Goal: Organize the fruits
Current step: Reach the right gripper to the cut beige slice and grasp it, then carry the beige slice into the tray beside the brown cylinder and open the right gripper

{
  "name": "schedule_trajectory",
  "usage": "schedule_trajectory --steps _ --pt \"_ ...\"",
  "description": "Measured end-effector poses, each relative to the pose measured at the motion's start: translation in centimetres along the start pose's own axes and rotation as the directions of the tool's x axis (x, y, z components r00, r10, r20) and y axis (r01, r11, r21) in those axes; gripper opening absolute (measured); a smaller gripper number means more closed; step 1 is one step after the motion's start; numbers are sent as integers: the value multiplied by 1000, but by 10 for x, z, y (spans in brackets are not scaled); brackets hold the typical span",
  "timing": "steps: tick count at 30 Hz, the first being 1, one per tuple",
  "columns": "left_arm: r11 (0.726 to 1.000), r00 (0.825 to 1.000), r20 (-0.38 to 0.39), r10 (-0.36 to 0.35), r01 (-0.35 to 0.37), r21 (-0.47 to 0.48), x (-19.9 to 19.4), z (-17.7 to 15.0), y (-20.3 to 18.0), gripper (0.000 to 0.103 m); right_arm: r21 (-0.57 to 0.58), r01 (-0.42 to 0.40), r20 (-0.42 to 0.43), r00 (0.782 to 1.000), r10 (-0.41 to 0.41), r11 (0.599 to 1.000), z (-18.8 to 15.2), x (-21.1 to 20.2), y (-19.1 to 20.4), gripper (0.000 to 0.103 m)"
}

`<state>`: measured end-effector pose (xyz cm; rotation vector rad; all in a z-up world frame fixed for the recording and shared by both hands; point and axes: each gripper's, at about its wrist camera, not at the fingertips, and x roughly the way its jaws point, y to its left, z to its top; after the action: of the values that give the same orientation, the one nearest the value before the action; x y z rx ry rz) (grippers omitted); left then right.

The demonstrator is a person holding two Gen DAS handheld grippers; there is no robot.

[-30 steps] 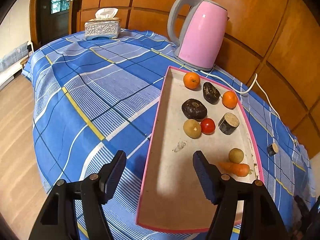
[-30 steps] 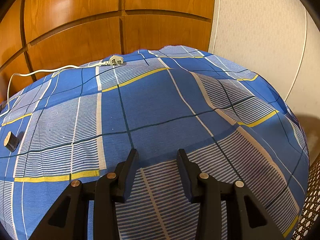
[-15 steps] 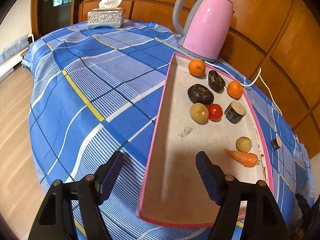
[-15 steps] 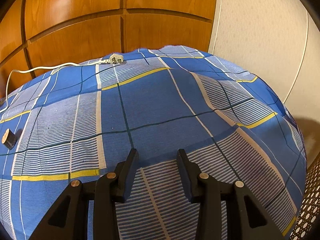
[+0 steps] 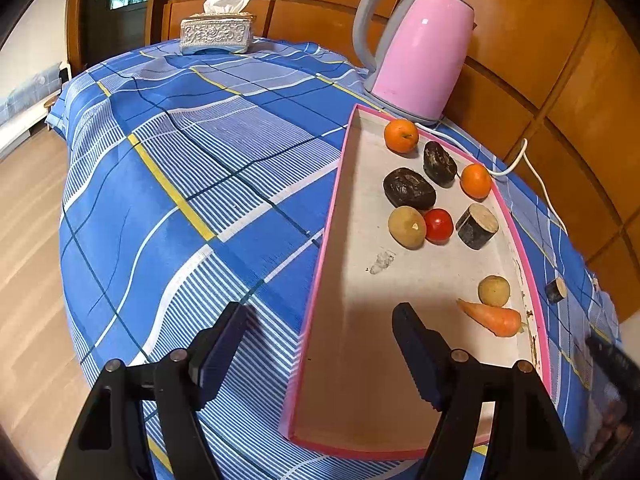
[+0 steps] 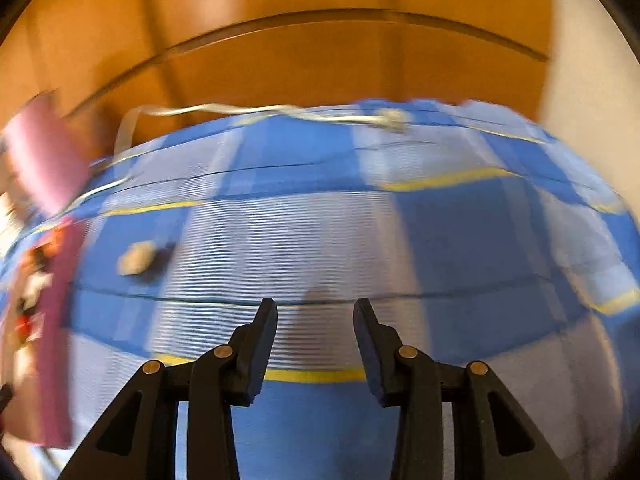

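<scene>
Fruits sit in the pink tray (image 5: pixel 320 300). Left claw (image 5: pixel 320 344) has opened wider, empty, above its near left edge. Right claw (image 6: pixel 315 340), empty and apart, has swung toward the stray dark piece (image 6: pixel 138 262), maybe next.

L wrist cam looks steeply down over the tray (image 5: pixel 326 264). R wrist cam, blurred, faces the wall. Both share tray and kettle (image 5: pixel 420 50).

Warm indoor light; the left wrist view is sharp, the right wrist view motion-blurred; fisheye bends the edges.
</scene>
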<state>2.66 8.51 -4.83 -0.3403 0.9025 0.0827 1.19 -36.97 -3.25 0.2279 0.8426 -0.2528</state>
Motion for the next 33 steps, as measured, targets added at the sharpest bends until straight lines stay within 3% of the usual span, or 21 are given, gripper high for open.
schedule_trajectory --steps 2,4,6,13,14,15,16,33 --pt "1000 1000 0 -2 2 0 0 -1 0 77 -70 -72 -27 997 70 995 7 7 28 41" --pt "1000 1000 0 -2 2 5 0 -3 -1 79 -147 -127 -50 991 121 981 13 15 57 53" --pt "1000 1000 -1 -1 1 7 0 -4 -1 79 -213 -154 -62 988 144 965 18 22 82 56" --pt "1000 1000 -2 2 -2 17 1 -5 -2 80 -336 -116 -93 992 90 935 28 54 126 55" --pt "1000 1000 -2 2 -2 17 1 -5 -2 80 -339 -111 -105 991 79 934 28 60 127 52" --pt "1000 1000 -2 1 -1 17 1 -5 -2 80 -333 -117 -121 989 80 936 28 66 127 36" --pt "1000 1000 -2 1 -1 17 1 -5 -2 81 -326 -120 -119 989 85 938 29 68 124 35" --pt "999 1000 -8 -16 16 43 -1 -8 -9 81 -208 -63 -72 996 49 976 -11 19 52 34"
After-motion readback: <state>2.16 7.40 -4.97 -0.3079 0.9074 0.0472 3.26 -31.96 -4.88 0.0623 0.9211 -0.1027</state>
